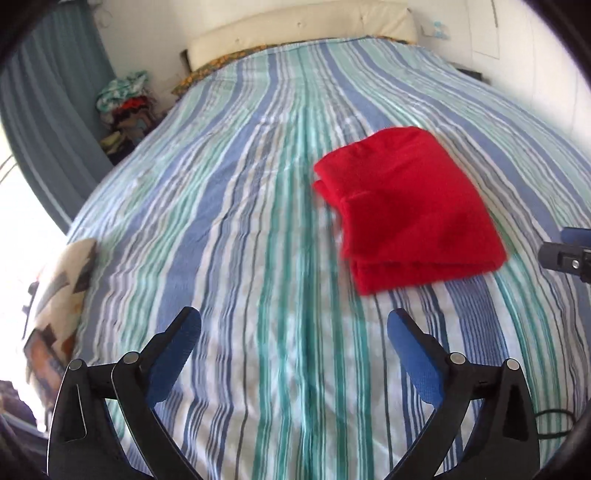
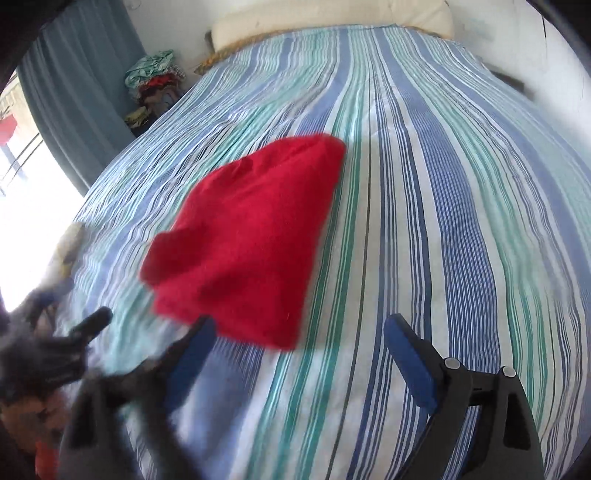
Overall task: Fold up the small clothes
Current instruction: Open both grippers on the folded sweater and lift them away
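A red garment (image 1: 410,210) lies folded in a compact stack on the striped bedspread (image 1: 258,221), ahead and to the right of my left gripper (image 1: 293,325). That gripper is open and empty, above the bed. In the right wrist view the red garment (image 2: 247,236) lies just ahead and left of my right gripper (image 2: 299,328), which is open and empty; its left finger is blurred close to the garment's near edge. The right gripper's tip also shows in the left wrist view at the right edge (image 1: 569,251).
A cream headboard (image 1: 303,33) stands at the far end of the bed. A pile of clothes (image 1: 125,107) sits beside the bed at far left by a teal curtain (image 1: 48,110). A patterned pillow (image 1: 59,306) lies on the bed's left edge.
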Action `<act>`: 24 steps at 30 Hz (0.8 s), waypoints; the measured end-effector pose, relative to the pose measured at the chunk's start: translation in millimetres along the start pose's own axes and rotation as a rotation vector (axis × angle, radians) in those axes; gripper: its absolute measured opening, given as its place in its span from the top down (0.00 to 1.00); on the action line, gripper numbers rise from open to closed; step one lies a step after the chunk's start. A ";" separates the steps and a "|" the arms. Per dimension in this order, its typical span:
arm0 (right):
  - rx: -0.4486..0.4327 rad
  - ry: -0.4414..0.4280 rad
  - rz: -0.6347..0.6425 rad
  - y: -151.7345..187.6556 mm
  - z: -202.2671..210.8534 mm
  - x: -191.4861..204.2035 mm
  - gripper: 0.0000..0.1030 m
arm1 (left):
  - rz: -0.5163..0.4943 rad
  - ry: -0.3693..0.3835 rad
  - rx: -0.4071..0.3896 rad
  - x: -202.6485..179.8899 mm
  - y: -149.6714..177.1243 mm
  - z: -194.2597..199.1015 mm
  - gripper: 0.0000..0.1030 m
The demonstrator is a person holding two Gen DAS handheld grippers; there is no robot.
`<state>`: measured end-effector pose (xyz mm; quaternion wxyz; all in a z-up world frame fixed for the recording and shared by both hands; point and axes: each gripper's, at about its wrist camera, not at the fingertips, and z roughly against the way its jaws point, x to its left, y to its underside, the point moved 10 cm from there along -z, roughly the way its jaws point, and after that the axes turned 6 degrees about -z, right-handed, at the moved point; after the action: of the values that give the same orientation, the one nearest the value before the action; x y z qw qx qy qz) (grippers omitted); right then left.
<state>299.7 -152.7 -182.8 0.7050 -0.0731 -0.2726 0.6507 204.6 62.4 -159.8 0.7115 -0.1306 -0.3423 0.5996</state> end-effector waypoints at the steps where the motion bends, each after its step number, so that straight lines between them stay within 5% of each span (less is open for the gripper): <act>1: 0.011 -0.004 0.006 13.9 8.8 3.7 0.09 | -0.009 -0.059 0.006 0.2 10.6 11.8 0.01; 3: 0.023 -0.015 0.009 38.6 26.6 12.4 0.01 | -0.033 -0.092 0.036 -3.3 29.4 26.0 0.01; 9: 0.028 0.063 0.060 81.9 69.3 34.6 0.00 | -0.039 0.077 0.187 -20.5 64.7 48.6 0.01; 16: 0.029 0.136 0.160 89.3 103.2 57.2 0.00 | 0.067 0.176 0.166 -6.6 60.4 84.2 0.01; 24: 0.017 0.144 0.185 95.0 137.5 77.4 0.00 | 0.112 0.176 0.147 4.6 54.3 106.9 0.01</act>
<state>150.8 -99.6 -88.2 0.6604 -0.1386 -0.2077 0.7082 94.5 56.1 -112.5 0.7118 -0.1490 -0.2257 0.6482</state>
